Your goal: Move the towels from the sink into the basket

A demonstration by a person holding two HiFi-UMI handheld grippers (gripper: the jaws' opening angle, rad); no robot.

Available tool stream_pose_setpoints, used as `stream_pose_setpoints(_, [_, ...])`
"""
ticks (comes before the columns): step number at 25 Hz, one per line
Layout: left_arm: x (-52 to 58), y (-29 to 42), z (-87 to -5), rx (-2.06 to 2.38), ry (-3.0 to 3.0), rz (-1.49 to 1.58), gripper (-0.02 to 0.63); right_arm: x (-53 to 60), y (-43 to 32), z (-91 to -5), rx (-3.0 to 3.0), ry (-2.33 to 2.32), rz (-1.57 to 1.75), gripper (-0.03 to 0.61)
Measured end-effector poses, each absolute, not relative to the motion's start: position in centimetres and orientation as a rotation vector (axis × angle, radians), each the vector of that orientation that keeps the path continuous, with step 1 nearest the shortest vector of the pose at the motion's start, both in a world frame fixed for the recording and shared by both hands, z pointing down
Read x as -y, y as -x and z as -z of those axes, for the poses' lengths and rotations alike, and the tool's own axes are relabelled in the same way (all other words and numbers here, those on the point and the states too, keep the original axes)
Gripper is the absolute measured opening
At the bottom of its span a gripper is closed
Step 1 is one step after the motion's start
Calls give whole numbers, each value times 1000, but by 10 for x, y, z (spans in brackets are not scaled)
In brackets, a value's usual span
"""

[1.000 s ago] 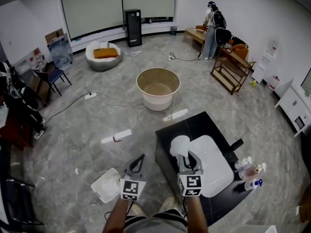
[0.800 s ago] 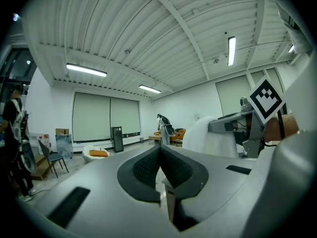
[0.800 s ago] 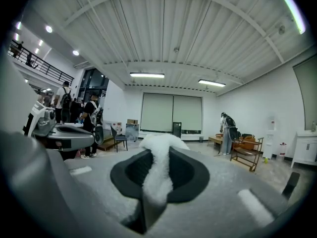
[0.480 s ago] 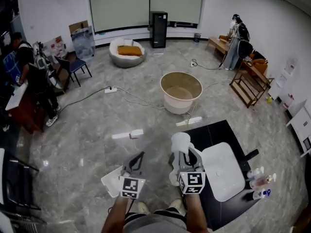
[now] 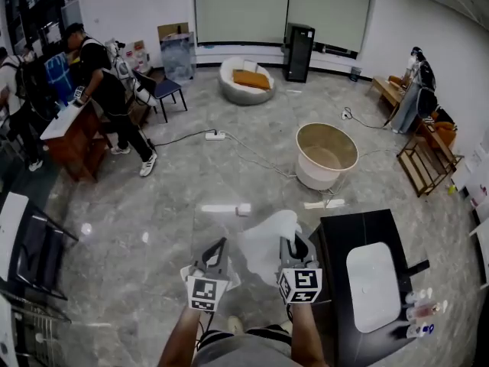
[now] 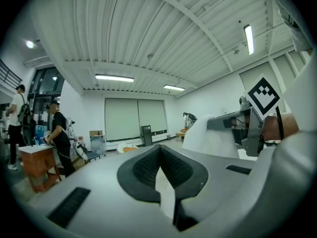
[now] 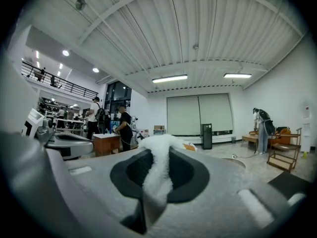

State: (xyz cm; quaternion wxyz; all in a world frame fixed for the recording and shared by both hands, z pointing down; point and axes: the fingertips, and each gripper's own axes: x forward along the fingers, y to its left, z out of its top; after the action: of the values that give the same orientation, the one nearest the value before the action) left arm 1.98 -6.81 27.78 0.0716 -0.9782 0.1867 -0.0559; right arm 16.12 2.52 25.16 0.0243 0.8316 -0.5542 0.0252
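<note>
Right gripper (image 5: 294, 245) pinches white towel (image 5: 264, 243), lifted clear of floor for carry. Left gripper (image 5: 216, 252) pressed together, empty, spare. Basket (image 5: 317, 179) one o'clock, well apart. Sink (image 5: 374, 289) two o'clock.

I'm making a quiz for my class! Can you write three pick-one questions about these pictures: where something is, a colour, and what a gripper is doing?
1. Where is the basket? A on the floor; B on a chair; C on a shelf.
2. What colour is the towel? A blue; B white; C red.
3. The right hand-held gripper is: A open; B shut on the towel; C out of sight.
Answers: A, it stands on the grey floor; B, it looks plain white; B, the towel is pinched between its jaws.
</note>
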Motion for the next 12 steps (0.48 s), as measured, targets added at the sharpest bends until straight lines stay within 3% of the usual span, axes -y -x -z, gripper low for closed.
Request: stream_pose_setpoints(12, [142,119,-301,-1011,2872,250,9,94,-24,-276,2121,-2206,-133,54])
